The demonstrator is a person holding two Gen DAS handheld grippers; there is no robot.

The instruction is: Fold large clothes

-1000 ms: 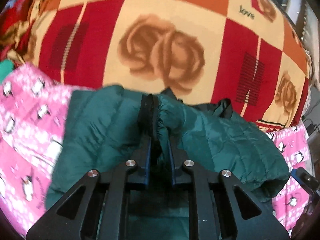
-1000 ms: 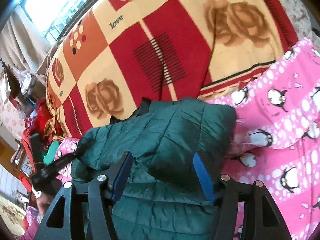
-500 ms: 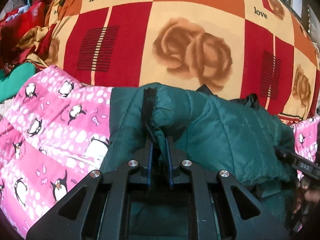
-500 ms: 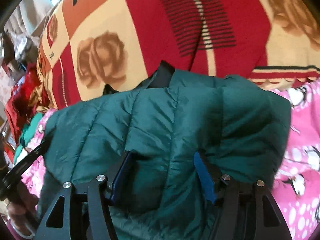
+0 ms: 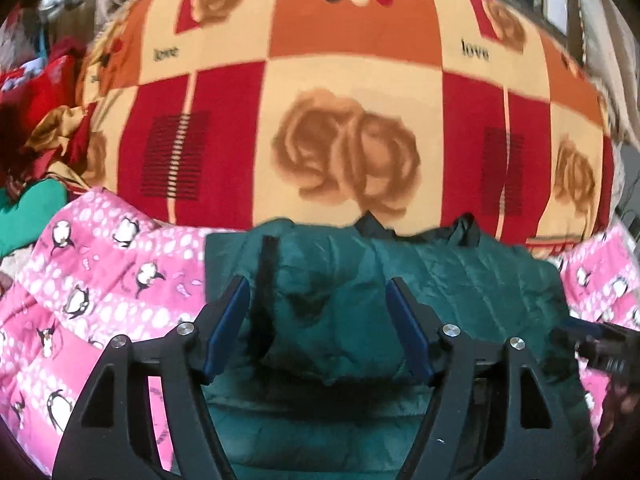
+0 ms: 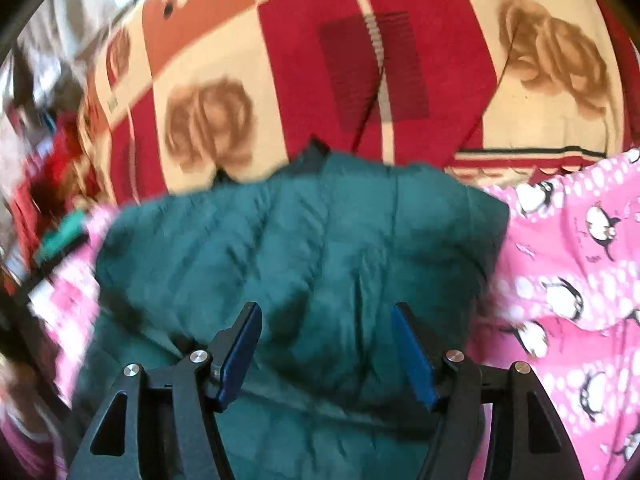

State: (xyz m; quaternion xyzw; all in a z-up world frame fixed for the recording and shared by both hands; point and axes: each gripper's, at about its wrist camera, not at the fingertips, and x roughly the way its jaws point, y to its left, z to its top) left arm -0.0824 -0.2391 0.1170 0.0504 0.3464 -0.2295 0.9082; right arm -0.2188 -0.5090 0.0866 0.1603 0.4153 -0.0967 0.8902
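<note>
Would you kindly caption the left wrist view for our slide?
Left claw open over a dark green quilted puffer jacket on a pink penguin-print blanket.

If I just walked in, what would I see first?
A puffy dark green jacket lies folded in the middle, right in front of both open grippers. Behind it spreads a big red and orange blanket with brown roses. A pink penguin blanket lies underneath, showing on both sides.
</note>
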